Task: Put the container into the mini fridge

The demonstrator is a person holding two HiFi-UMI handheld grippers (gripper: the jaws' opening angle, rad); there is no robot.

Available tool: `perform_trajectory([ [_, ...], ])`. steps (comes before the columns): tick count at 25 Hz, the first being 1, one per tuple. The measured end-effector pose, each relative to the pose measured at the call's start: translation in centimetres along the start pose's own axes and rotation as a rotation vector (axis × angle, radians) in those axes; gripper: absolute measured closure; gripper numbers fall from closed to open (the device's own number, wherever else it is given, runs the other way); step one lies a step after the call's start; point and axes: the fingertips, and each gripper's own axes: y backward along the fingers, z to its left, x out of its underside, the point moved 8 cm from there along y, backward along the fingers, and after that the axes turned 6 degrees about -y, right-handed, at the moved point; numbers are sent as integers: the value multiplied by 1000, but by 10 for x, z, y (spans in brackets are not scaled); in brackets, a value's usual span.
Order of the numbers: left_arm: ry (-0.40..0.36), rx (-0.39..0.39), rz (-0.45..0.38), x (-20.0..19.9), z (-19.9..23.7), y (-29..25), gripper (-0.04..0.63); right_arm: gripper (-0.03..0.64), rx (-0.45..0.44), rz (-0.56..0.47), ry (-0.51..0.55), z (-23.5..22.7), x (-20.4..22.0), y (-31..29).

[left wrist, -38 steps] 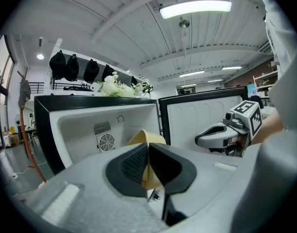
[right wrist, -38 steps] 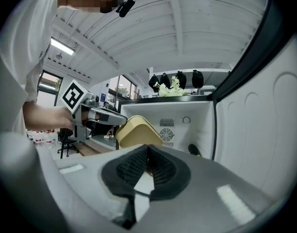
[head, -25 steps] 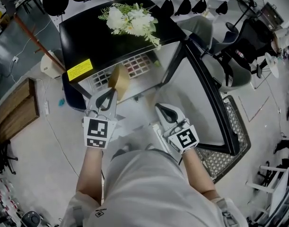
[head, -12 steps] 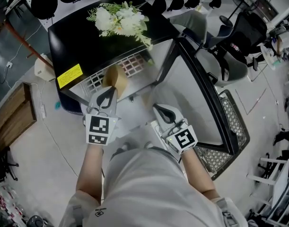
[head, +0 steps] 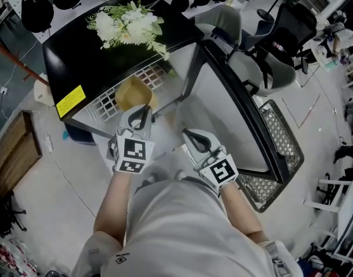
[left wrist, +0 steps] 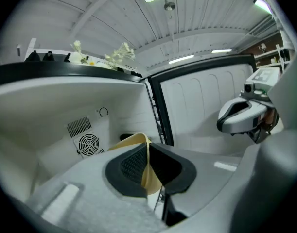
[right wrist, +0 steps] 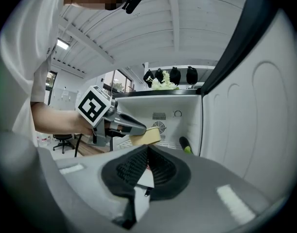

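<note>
The container [head: 133, 93] is a tan, soft-looking tub, and my left gripper [head: 142, 115] is shut on its rim. It hangs at the mouth of the black mini fridge [head: 95, 62], over the white wire shelf [head: 104, 105]. In the left gripper view the container [left wrist: 133, 141] rises between the pads, with the white fridge interior and its fan [left wrist: 88, 143] behind. My right gripper [head: 192, 136] is shut and empty, just right of the left one, in front of the open door [head: 234, 114]. The right gripper view shows the left gripper [right wrist: 126, 125] carrying the container [right wrist: 146, 136].
White flowers [head: 127, 25] lie on the fridge top. A dark item with a green tip [right wrist: 185, 145] sits inside the fridge by the door side. A wire rack [head: 280, 149] lies beyond the open door. Office chairs [head: 268, 51] stand at the back right.
My left gripper has carried the container a little further forward toward the fridge opening. The right gripper has stayed close beside it, still shut.
</note>
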Motion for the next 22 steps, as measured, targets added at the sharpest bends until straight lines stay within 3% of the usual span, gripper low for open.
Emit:
perform_trajectory([
  [5,-67,10,70,13,-10,-21,572,614,23,-2,-6,-6,3,7],
  [22,-57,-25,157,41,24,-57,572,614,101,-2,-17,-18,7,24],
])
